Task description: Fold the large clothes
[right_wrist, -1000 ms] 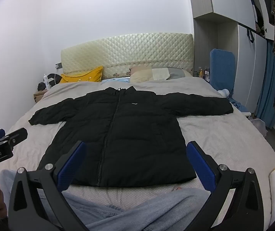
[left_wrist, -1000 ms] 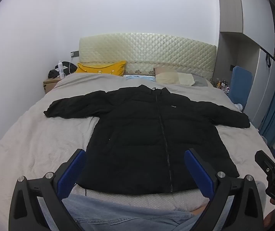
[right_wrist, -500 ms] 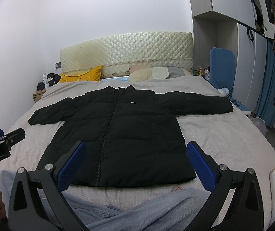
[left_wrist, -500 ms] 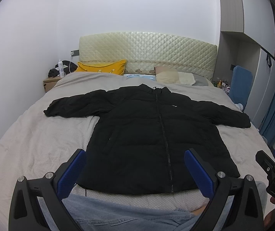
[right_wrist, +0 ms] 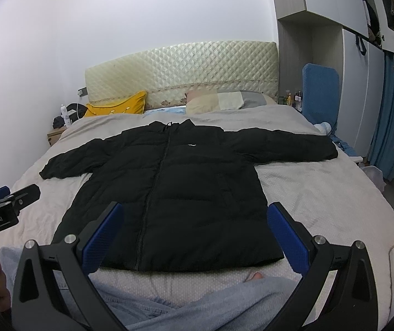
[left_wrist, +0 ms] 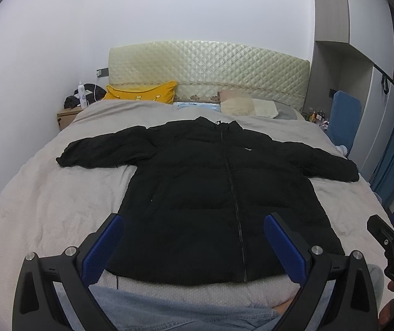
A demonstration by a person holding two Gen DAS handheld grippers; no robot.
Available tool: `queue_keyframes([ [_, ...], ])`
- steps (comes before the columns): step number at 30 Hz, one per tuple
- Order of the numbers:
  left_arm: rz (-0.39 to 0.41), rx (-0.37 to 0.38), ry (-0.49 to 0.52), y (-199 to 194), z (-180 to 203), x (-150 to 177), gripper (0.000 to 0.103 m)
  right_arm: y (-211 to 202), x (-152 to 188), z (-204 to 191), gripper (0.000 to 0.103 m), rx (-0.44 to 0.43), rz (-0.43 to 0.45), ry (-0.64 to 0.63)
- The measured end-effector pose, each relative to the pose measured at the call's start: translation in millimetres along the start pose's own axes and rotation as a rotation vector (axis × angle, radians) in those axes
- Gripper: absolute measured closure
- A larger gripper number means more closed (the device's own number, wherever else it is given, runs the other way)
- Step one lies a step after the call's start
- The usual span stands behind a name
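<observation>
Lying flat on the beige quilted bed (left_wrist: 45,209), the black puffy zip-up jacket (left_wrist: 219,201) probably slips once pinched; both left hand-held gripper (left_wrist: 194,237) and right hand-held gripper (right_wrist: 194,229) hang spread, empty.

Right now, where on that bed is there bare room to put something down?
Bare bed cover lies on the left, below the black jacket's sleeve, and on the right below the other sleeve. A strip stays free between the collar and the pillows. The middle is covered by the jacket; the near edge is crowded by legs and both open grippers.
</observation>
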State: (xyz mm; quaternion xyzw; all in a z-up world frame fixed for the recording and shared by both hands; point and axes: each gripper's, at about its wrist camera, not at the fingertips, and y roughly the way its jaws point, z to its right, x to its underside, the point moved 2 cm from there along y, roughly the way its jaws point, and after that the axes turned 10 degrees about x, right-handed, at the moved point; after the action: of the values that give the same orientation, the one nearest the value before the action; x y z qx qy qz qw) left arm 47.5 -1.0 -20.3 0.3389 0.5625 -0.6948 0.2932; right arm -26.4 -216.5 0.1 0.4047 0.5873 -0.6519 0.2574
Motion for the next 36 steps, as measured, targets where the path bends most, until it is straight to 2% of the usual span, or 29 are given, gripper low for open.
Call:
queue_keyframes([
  [5,-0.032,0.069,-0.031,12.1,8.8,-5.9,0.000,7.1,-8.4,-1.6,0.000,-0.004,0.007,-0.008],
  [8,-0.029,0.086,-0.024,18.9,10.2,-15.8,0.000,12.3,-12.7,0.7,0.000,-0.007,0.013,-0.005],
  [12,-0.034,0.060,0.011,33.9,7.4,-31.7,0.000,20.6,-22.4,-0.2,0.000,-0.011,0.019,-0.021],
  [16,-0.037,0.100,0.012,50.6,6.2,-48.7,0.000,27.9,-40.8,9.0,0.000,-0.012,0.037,-0.027],
  [19,-0.011,0.096,0.046,66.4,7.6,-59.0,0.000,30.1,-54.1,18.9,0.000,-0.052,0.071,-0.010],
  [22,0.040,0.101,0.055,82.3,9.2,-69.5,0.000,37.6,-67.6,32.8,0.000,-0.040,0.092,0.004],
  [25,0.031,0.134,0.046,104.1,3.9,-69.9,0.000,52.2,-82.4,53.9,0.000,0.009,0.114,0.020],
  [26,0.015,0.146,0.040,113.7,-0.6,-67.9,0.000,58.8,-88.2,64.6,0.000,0.029,0.134,0.033],
  [28,0.033,0.166,0.020,125.6,-5.5,-67.0,0.000,66.3,-95.3,83.2,0.000,0.078,0.184,0.061],
  [31,0.056,0.125,0.009,139.7,-13.9,-65.1,0.000,91.6,-106.7,119.0,0.000,0.144,0.261,0.092],
  [33,0.057,0.106,0.003,151.0,-18.1,-63.1,0.000,118.1,-112.5,142.9,0.000,0.163,0.254,0.119],
  [36,0.039,0.090,-0.024,171.4,-27.4,-58.2,0.000,168.4,-113.3,193.2,0.000,0.183,0.227,0.234],
])
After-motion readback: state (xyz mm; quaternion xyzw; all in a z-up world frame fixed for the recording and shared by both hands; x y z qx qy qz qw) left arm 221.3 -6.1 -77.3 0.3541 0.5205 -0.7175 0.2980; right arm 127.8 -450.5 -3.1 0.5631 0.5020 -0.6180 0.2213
